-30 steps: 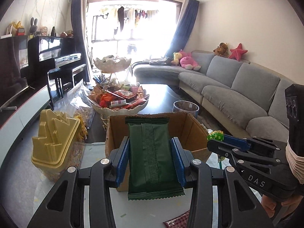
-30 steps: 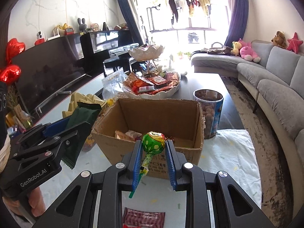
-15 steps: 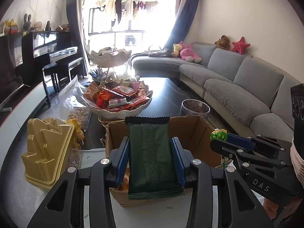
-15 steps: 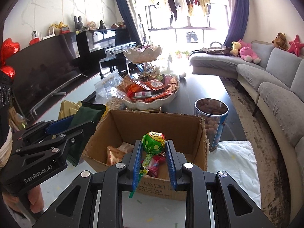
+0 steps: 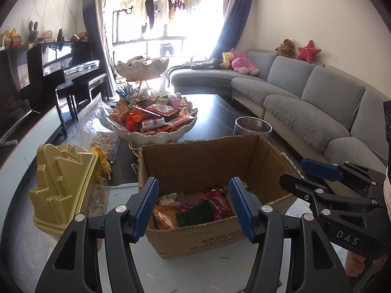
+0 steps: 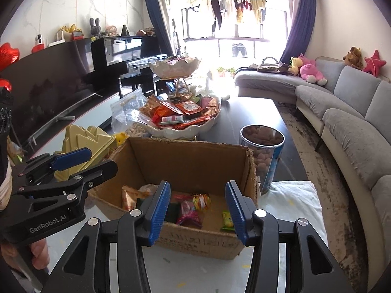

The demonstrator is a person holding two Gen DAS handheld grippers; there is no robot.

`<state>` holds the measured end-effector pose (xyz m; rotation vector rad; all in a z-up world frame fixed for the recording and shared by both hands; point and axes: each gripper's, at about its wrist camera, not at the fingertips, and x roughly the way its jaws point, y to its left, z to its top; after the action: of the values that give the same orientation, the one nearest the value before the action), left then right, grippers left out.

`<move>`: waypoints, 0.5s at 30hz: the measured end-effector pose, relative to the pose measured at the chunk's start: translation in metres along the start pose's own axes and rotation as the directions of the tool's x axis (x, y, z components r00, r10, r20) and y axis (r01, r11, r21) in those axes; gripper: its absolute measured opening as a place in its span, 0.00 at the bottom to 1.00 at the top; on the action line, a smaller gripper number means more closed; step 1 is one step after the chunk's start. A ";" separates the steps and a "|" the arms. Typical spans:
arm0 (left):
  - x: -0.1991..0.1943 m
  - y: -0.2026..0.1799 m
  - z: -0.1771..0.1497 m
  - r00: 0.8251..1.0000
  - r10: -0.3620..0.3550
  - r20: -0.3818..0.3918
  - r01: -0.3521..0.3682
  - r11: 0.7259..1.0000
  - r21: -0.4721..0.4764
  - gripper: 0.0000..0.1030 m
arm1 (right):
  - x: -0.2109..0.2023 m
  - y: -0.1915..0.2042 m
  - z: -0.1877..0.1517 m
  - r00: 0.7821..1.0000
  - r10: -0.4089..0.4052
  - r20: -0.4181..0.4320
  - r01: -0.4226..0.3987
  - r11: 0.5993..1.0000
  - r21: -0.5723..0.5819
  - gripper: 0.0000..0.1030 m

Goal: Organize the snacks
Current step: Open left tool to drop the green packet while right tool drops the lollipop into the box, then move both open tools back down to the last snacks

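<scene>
Inside cardboard box, both snacks dropped, claws emptied

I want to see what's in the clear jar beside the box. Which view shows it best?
The right wrist view: the jar shows whole, with brown round snacks inside. The left wrist view shows only its rim behind the box.

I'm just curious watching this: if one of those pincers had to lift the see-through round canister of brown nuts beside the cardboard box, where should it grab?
Probably around the upper wall of the clear round canister of brown nuts, coming level from the near side. It stands upright and open-topped, so a side grip would likely keep it from spilling. The brown cardboard box crowds its left side.
</scene>
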<state>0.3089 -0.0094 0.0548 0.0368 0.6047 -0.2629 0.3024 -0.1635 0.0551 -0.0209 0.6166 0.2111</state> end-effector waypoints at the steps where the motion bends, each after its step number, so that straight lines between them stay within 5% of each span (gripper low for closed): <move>1: -0.003 -0.001 -0.003 1.000 -0.006 0.000 0.006 1.000 0.006 0.58 | -0.003 0.002 -0.002 1.000 -0.002 -0.001 0.002 1.000 -0.001 0.47; 15: -0.053 -0.006 -0.053 0.997 -0.076 -0.007 0.076 0.979 0.189 0.60 | -0.044 0.034 -0.053 0.997 -0.075 -0.023 0.075 0.997 0.013 0.55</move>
<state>0.2362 0.0030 0.0414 0.1970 0.5803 -0.3944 0.2301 -0.1435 0.0384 -0.0330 0.6382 0.1342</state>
